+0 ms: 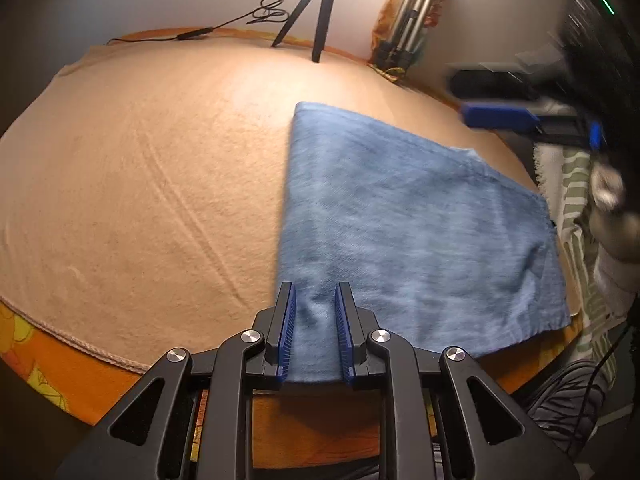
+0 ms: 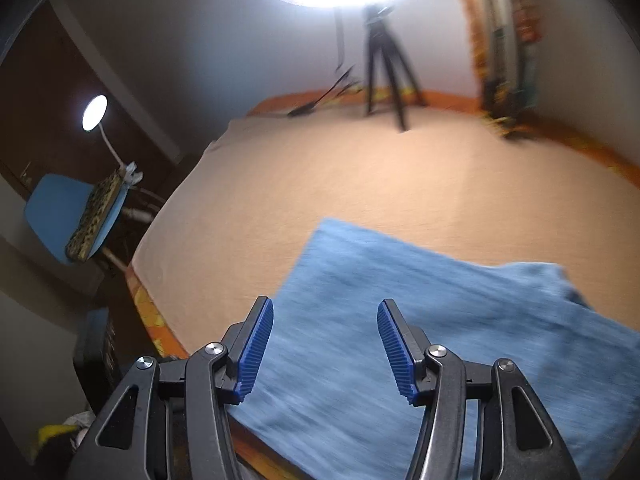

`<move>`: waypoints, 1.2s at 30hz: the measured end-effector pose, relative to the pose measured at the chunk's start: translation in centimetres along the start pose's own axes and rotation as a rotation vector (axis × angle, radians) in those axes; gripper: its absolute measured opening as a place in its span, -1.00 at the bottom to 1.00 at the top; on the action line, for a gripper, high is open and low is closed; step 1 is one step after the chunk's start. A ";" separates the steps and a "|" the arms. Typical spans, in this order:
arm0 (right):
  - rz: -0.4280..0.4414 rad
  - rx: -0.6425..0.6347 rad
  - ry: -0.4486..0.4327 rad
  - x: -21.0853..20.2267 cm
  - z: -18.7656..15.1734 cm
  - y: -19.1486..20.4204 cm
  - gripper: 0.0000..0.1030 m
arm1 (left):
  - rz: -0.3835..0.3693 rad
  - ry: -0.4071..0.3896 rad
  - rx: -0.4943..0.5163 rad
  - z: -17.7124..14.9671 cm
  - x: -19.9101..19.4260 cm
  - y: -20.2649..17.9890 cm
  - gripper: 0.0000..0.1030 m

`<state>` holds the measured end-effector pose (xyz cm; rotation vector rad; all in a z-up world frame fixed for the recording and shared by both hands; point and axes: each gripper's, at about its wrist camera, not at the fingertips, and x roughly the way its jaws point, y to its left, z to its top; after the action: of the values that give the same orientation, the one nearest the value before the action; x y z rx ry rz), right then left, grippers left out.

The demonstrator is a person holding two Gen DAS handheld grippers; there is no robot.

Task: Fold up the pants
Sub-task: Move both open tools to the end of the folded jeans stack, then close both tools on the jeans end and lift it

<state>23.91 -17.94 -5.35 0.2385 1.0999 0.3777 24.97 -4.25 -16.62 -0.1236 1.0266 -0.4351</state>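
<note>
The pants [image 1: 404, 216] lie folded into a flat, roughly rectangular blue bundle on the tan cloth [image 1: 140, 168] that covers the table. The fabric is a faded denim blue with a soft, mottled surface. In the left wrist view its left edge runs straight from near to far, the far corner is square, and the right side shows a stepped edge where layers overlap. The bundle sits toward the right, near part of the cloth, and its near edge reaches past the cloth onto the orange patterned cover [image 1: 80, 364] at the table's front.

The left gripper [image 1: 316, 332] is over the near left corner of the pants, its fingers set a narrow gap apart with blue fabric showing between them; whether they pinch the fabric cannot be told. The right gripper [image 2: 325, 350] is above the pants [image 2: 400, 320] with its fingers spread wide and nothing between them; that view is blurred.

At the far edge stand a black tripod [image 1: 316, 12] with a trailing cable [image 1: 224, 26], and to its right a folded silver tripod [image 1: 412, 16].
</note>
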 end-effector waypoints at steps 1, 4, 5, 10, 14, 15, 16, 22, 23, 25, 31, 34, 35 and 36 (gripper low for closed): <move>-0.008 -0.005 0.012 0.8 0.3 0.5 0.10 | 0.006 0.002 0.008 -0.3 0.2 0.0 -0.64; -0.046 -0.019 0.062 4.1 1.5 2.0 0.10 | 0.016 -0.016 0.038 -0.8 0.2 -0.1 -0.64; -0.064 -0.018 0.089 5.5 1.9 2.4 0.10 | 0.013 -0.019 0.039 -0.9 0.1 -0.1 -0.64; -0.157 -0.047 0.158 9.5 3.0 3.9 0.10 | -0.021 -0.028 0.008 -1.0 -0.1 0.9 -0.64; -0.243 -0.077 0.206 12.0 3.8 5.1 0.10 | -0.042 -0.035 -0.008 -1.2 -0.4 1.4 -0.64; -0.260 -0.079 0.222 12.6 4.0 5.3 0.10 | -0.049 -0.037 -0.013 -1.3 -0.5 1.5 -0.64; -0.270 -0.079 0.232 13.0 4.1 5.3 0.10 | -0.055 -0.037 -0.017 -1.3 -0.6 1.7 -0.64; -0.335 -0.098 0.280 14.9 4.2 5.7 0.11 | -0.086 -0.039 -0.032 -1.4 -1.6 2.6 -0.53; -0.340 -0.097 0.288 15.1 4.1 5.7 0.13 | -0.085 -0.042 -0.032 -1.3 -1.7 2.8 -0.48; -0.355 -0.102 0.300 15.8 3.9 5.8 0.10 | -0.084 -0.046 -0.034 -1.2 -2.0 3.1 -0.47; -0.393 -0.127 0.290 15.7 3.2 5.7 -0.39 | -0.088 -0.042 -0.032 -0.8 -2.2 3.2 -0.38; -0.333 -0.074 0.267 14.6 3.3 4.7 -0.74 | -0.082 -0.034 -0.023 -0.3 -1.5 2.8 -0.14; -0.309 -0.059 0.255 14.2 3.3 4.4 -0.83 | -0.079 -0.031 -0.018 -0.1 -1.4 2.7 -0.14; -0.292 -0.051 0.243 13.7 3.2 4.3 -0.87 | -0.077 -0.027 -0.015 0.0 -1.2 2.7 -0.14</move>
<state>31.54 -8.39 -13.60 -0.0161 1.3409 0.1756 25.24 -1.35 -16.43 -0.1828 1.0012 -0.4946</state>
